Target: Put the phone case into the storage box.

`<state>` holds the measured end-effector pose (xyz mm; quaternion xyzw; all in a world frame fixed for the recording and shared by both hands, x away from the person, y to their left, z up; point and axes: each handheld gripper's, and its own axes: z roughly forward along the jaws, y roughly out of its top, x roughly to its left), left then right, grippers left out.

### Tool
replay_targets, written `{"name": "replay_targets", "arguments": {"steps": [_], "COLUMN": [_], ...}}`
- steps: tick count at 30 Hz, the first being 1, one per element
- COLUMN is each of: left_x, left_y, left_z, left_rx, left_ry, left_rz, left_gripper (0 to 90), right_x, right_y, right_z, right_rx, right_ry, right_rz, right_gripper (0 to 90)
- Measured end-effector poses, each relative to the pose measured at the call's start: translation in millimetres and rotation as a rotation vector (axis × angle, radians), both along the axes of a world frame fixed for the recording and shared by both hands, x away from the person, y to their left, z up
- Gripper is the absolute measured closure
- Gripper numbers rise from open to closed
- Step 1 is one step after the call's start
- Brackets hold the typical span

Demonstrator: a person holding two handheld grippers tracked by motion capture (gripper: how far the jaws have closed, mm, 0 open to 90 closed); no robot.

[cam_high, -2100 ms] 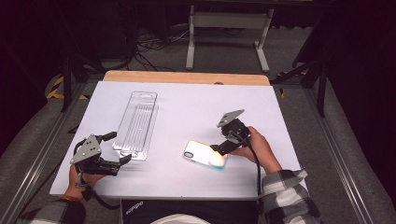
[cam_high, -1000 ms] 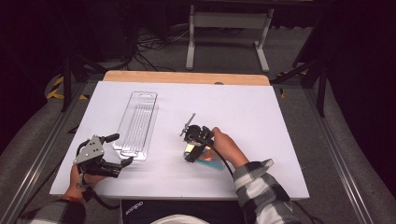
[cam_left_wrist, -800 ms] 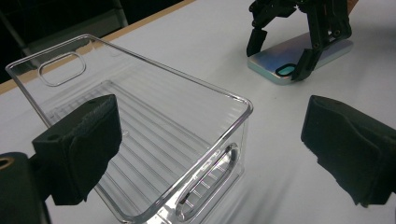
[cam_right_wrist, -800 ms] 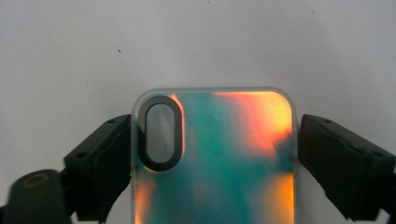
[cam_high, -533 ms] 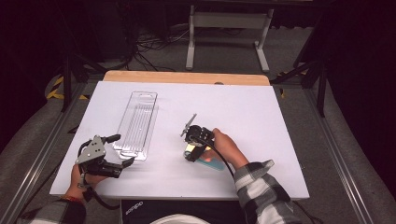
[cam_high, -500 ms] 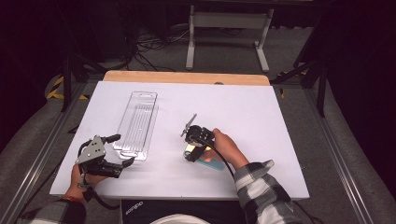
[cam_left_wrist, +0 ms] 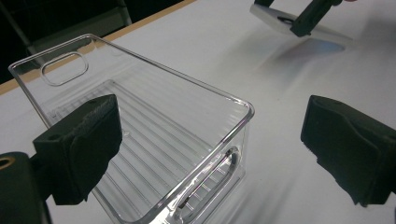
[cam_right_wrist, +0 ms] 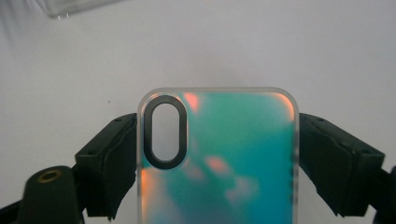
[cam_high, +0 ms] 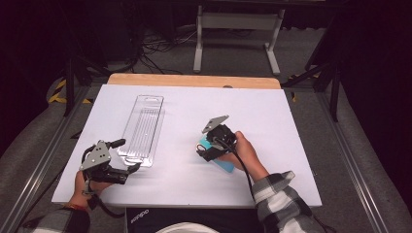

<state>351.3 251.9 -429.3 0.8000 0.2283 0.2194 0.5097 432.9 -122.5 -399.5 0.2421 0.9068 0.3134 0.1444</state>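
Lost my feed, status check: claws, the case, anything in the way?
Right claw shut on phone case, lifted off table. Left claw open at clear bin's near end. Nothing between them.

left gripper (cam_high: pixel 127 171) agape, right gripper (cam_high: pixel 203 151) clamped

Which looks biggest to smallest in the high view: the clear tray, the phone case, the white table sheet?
1. White table sheet, by far the largest.
2. Clear tray, long and narrow.
3. Phone case, smallest as seen, though the right gripper and hand cover part of it, so its full outline is unsure.
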Motion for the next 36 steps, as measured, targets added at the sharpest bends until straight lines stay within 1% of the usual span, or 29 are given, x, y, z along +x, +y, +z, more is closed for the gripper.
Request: {"name": "replay_targets", "arguments": {"steps": [1, 2, 3, 5, 6, 7, 8, 9, 10, 11, 12, 13, 15, 16, 19, 21, 23, 24, 25, 26, 28, 29, 30, 32, 33, 34, 35, 36], "left_x": [-0.1, 0.0, 0.3, -0.1, -0.3, -0.7, -0.7, -0.8, -0.6, -1.3, -1.4, -1.9, -3.5, -3.5, -7.1, -9.2, -9.7, -9.1, -6.7, -6.7, -3.8, -3.2, -2.4, -1.0, 0.1, 0.3, 1.4, 3.0], "left_y": [-0.3, -0.3, -0.1, 0.1, 0.5, 1.0, 1.0, 1.6, 1.4, -0.3, -0.9, -2.8, -7.9, -7.9, -16.8, -23.2, -28.7, -32.4, -39.1, -39.1, -50.6, -53.8, -58.9, -73.5, -78.6, -83.3, -89.5, -95.1], "left_z": [-0.2, -0.2, 0.0, 0.5, 1.1, 1.8, 1.8, 2.6, 3.0, 4.8, 5.3, 6.2, 9.0, 9.0, 14.0, 17.1, 20.1, 20.8, 22.5, 22.5, 24.7, 26.0, 26.9, 29.0, 29.7, 29.5, 29.3, 29.2], "left_rx": [-0.003, -0.003, -0.001, -0.002, 0.003, -0.002, -0.002, -0.012, -0.021, -0.026, -0.027, -0.037, -0.051, -0.051, -0.052, -0.055, -0.065, -0.072, -0.072, -0.072, -0.081, -0.079, -0.089, -0.111, -0.116, -0.126, -0.129, -0.122], "left_ry": [-0.004, -0.003, -0.007, -0.007, -0.012, -0.013, -0.013, -0.008, -0.009, -0.005, -0.006, -0.007, 0.001, 0.001, -0.014, -0.021, -0.015, -0.017, -0.01, -0.01, -0.011, -0.006, -0.008, 0.01, 0.014, 0.021, 0.027, 0.033], "left_rz": [0.004, 0.003, 0.005, 0.006, 0.009, 0.013, 0.013, 0.015, 0.019, 0.015, 0.013, 0.008, -0.021, -0.021, -0.049, -0.062, -0.092, -0.097, -0.116, -0.116, -0.13, -0.14, -0.149, -0.173, -0.187, -0.191, -0.194, -0.195], "left_gripper": [6.2, 6.2, 6.2, 6.2, 6.2, 6.2, 6.3, 6.3, 6.4, 6.4, 6.4, 6.3, 6.2, 6.2, 6.2, 6.5, 7.1, 7.8, 8.2, 8.5, 8.7, 8.7, 8.9, 9.6, 10.0, 10.4, 11.2, 12.3], "right_x": [-1.9, -3.5, -5.5, -9.5, -11.5, -13.0, -13.0, -14.6, -17.2, -18.1, -19.7, -20.6, -23.6, -23.6, -29.6, -33.0, -35.8, -38.5, -39.3, -39.3, -41.3, -42.3, -42.9, -45.1, -46.2, -47.0, -47.8, -48.7], "right_y": [-3.8, -5.3, -7.5, -10.7, -12.4, -13.8, -13.8, -16.1, -19.7, -20.8, -22.5, -22.9, -24.2, -24.2, -24.0, -22.7, -21.3, -19.7, -19.2, -19.2, -18.0, -17.1, -16.5, -14.1, -12.8, -11.2, -10.0, -8.3], "right_z": [3.7, 5.6, 7.8, 11.9, 14.2, 16.6, 16.6, 19.8, 25.7, 27.4, 30.3, 31.4, 35.4, 35.4, 42.6, 45.6, 47.8, 49.4, 49.9, 49.9, 51.3, 51.7, 51.8, 51.4, 50.9, 50.2, 49.7, 49.1], "right_rx": [0.024, 0.041, 0.056, 0.082, 0.092, 0.104, 0.104, 0.136, 0.186, 0.203, 0.23, 0.24, 0.269, 0.269, 0.329, 0.354, 0.374, 0.389, 0.395, 0.395, 0.414, 0.422, 0.425, 0.44, 0.447, 0.453, 0.459, 0.466], "right_ry": [-0.017, -0.022, -0.043, -0.076, -0.101, -0.123, -0.123, -0.143, -0.175, -0.188, -0.204, -0.212, -0.245, -0.245, -0.292, -0.311, -0.324, -0.339, -0.341, -0.341, -0.353, -0.353, -0.353, -0.365, -0.365, -0.368, -0.367, -0.367], "right_rz": [-0.014, -0.024, -0.031, -0.051, -0.063, -0.076, -0.076, -0.088, -0.113, -0.117, -0.12, -0.125, -0.137, -0.137, -0.152, -0.154, -0.151, -0.155, -0.155, -0.155, -0.159, -0.159, -0.157, -0.159, -0.159, -0.16, -0.156, -0.15], "right_gripper": [17.5, 17.6, 17.5, 17.5, 17.5, 17.5, 17.5, 17.5, 17.5, 17.5, 17.5, 17.5, 17.5, 17.5, 17.5, 17.5, 17.5, 17.5, 17.5, 17.5, 17.5, 17.5, 17.5, 17.5, 17.5, 17.5, 17.5, 17.5]}}
